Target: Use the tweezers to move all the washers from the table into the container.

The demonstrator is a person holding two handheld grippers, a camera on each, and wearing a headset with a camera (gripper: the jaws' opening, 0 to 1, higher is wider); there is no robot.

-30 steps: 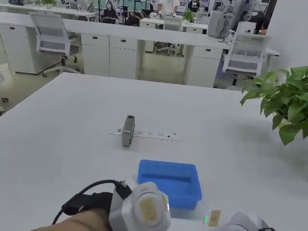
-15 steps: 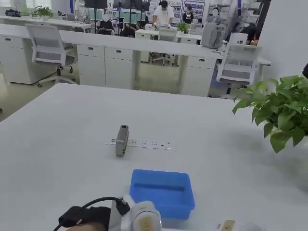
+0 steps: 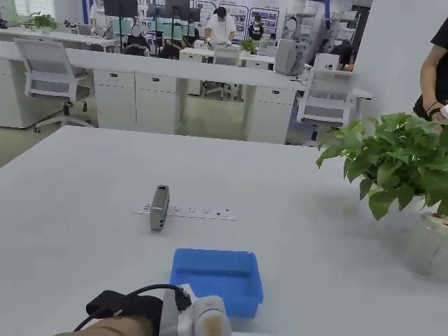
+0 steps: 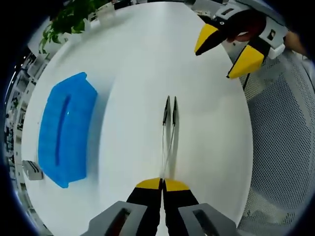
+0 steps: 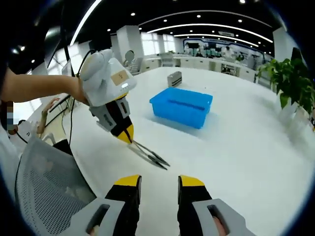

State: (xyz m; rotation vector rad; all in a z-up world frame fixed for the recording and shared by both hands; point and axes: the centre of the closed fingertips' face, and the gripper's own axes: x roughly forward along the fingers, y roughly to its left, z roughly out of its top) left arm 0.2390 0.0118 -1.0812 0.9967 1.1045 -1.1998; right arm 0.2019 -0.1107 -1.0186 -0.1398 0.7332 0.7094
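Observation:
My left gripper (image 4: 162, 183) is shut on the handle end of thin metal tweezers (image 4: 169, 128), whose closed tips point out just above the white table (image 4: 147, 59). A blue rectangular container (image 4: 66, 130) sits to the left of the tweezers. In the right gripper view the left gripper (image 5: 127, 135) holds the tweezers (image 5: 150, 155) angled down toward the table, short of the blue container (image 5: 182, 105). My right gripper (image 5: 155, 184) is open with nothing between its jaws, and it hovers at the table's near edge (image 4: 212, 64). The container (image 3: 217, 278) looks empty in the head view.
A power strip with a grey adapter (image 3: 159, 207) lies beyond the container. A leafy potted plant (image 3: 392, 161) stands at the table's right side. A mesh chair (image 5: 44, 182) is behind the table's near edge. People and desks fill the office beyond.
The head camera has tilted up and swung right, so the grippers sit lower in the picture. The container and power strip keep their places on the table.

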